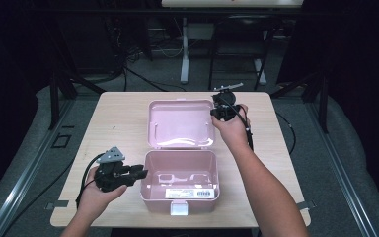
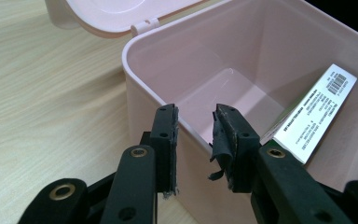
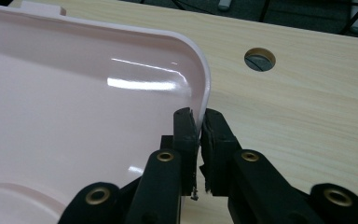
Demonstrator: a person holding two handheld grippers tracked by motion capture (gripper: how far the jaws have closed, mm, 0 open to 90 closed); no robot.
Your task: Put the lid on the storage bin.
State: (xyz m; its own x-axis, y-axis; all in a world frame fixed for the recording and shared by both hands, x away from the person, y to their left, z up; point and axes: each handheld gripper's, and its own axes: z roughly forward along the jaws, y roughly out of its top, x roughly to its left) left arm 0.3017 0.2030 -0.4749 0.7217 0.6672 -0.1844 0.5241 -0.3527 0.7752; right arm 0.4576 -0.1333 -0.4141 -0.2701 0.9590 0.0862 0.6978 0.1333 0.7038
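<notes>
Right gripper (image 3: 199,122) clenched on my box's lid (image 3: 74,116) edge; left gripper (image 2: 196,128) released, straddling the box (image 2: 177,70) wall on the desk (image 2: 42,93).

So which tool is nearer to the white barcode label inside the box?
Left. The left tool straddles the box wall beside the label. The right tool pinches the lid rim, farther away.

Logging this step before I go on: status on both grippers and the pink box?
Right gripper shut on lid rim. Left gripper open, jaws astride box wall. Lid open, lying back. White label inside; nothing in the way.
</notes>
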